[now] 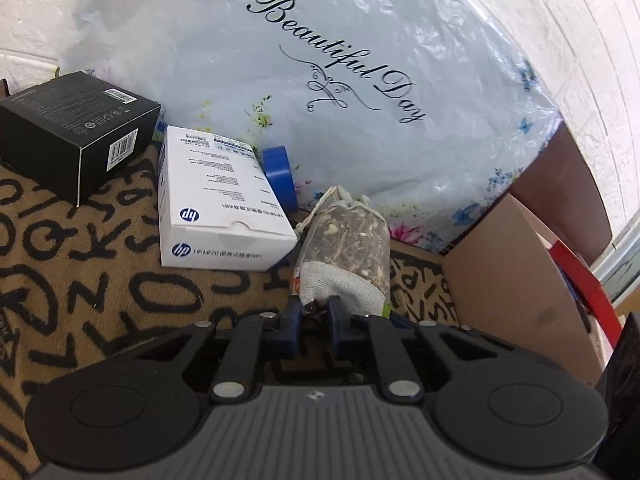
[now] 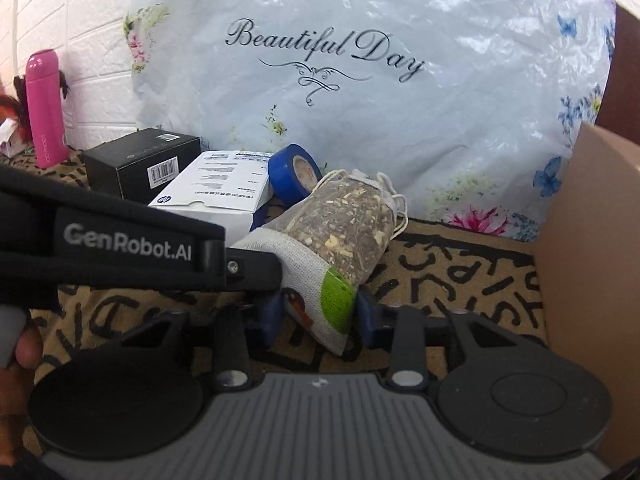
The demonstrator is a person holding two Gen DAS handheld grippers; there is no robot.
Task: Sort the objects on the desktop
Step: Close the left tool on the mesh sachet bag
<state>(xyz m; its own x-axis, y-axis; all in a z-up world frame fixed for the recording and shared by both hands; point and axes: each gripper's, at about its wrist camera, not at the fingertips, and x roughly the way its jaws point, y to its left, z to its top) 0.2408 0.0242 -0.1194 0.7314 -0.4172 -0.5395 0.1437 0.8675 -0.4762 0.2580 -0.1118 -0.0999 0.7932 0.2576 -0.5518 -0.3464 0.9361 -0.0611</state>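
A drawstring pouch of dried herbs (image 1: 352, 248) lies on the patterned mat; it also shows in the right wrist view (image 2: 340, 224). My left gripper (image 1: 315, 310) is shut on the pouch's near corner. My right gripper (image 2: 320, 312) has its jaws on either side of the pouch's bottom end, with small gaps showing. The left gripper's body (image 2: 132, 248) crosses the right wrist view. A white HP box (image 1: 220, 200), a black box (image 1: 76, 132) and a blue tape roll (image 1: 280, 172) lie behind the pouch.
A big "Beautiful Day" plastic bag (image 1: 340, 80) fills the back. A cardboard box (image 1: 516, 280) stands at the right, its wall also in the right wrist view (image 2: 592, 260). A pink bottle (image 2: 44, 108) stands at the far left by the white brick wall.
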